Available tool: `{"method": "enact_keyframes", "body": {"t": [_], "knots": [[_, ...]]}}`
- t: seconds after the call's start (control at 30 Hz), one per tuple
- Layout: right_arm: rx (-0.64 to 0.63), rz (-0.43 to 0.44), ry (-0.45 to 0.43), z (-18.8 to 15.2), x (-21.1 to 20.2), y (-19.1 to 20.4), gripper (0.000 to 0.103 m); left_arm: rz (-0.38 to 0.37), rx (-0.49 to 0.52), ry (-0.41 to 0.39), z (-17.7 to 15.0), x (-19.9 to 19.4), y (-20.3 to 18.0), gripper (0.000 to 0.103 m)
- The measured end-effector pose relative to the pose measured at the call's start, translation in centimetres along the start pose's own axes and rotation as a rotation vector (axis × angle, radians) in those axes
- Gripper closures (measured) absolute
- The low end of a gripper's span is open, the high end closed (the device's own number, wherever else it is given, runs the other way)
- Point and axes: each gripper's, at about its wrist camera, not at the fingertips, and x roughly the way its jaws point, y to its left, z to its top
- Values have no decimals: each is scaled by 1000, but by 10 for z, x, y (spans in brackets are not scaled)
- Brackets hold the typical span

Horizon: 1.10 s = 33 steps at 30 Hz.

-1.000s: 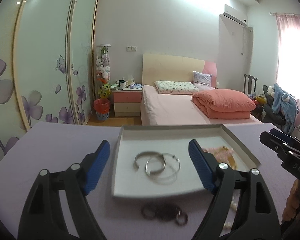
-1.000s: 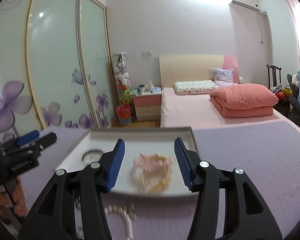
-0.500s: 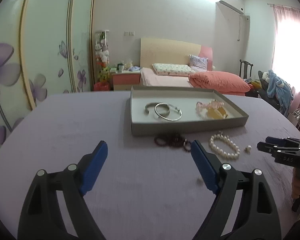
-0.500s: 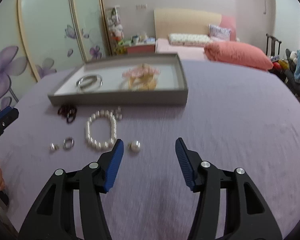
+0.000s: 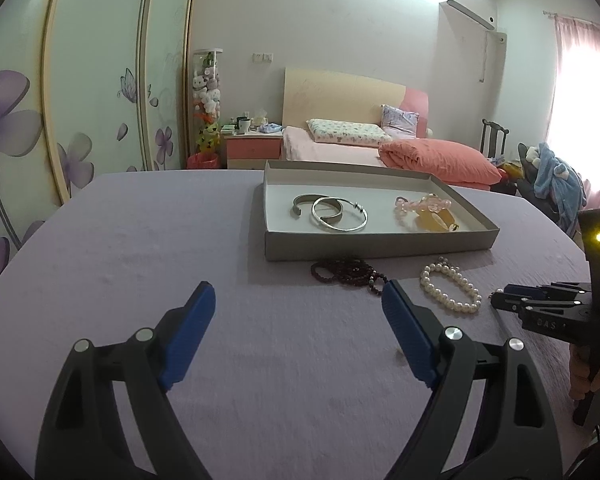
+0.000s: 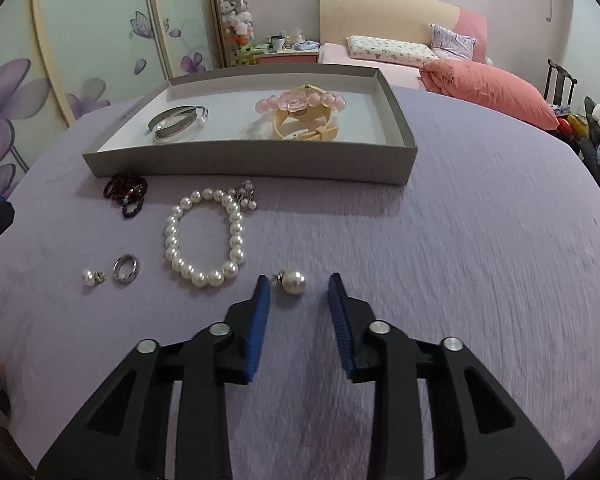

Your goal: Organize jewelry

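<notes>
Closing in, the right gripper [image 6: 295,286] has just been narrowing its jaws around a loose pearl earring [image 6: 293,281] on the purple cloth [image 6: 460,240], pads not yet touching. Left gripper [image 5: 298,308] hangs wide, empty. Next: pinch, carry to tray [image 6: 248,160].

Right gripper [image 6: 298,286] low over the lavender tabletop [image 6: 460,260], its fingers [image 6: 262,300] just closing in, a single pearl earring [image 6: 293,281] lying between the tips, not yet pinched. Left of it: pearl bracelet [image 6: 204,236], silver ring [image 6: 125,268], small pearl stud [image 6: 89,277], dark red bead strand [image 6: 126,192]. Behind, grey tray [image 6: 252,162] holds silver bangles [image 6: 178,120] and a pink bead bracelet [image 6: 300,102].
</notes>
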Motion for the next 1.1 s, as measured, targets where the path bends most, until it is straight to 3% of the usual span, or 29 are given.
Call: {"method": "enact_keyframes", "body": {"t": [0.13,0.37,0.7,0.87,1.1], "knots": [[-11,-7,0,0,0,2,86,-1,5,4,1,1,-1,20],[11,-25,3,-10,-11,-8,87,-38,24,37,-1,3,-10,20],[149,-34,7,-24,-26,-46,87,-141,190,208,-17,22,-66,20],[165,-20,5,-28,-29,-49,87,-148,209,280,-24,37,-80,40],[178,-2,9,-28,-26,-49,87,-146,183,338,-23,56,-83,58]]}}
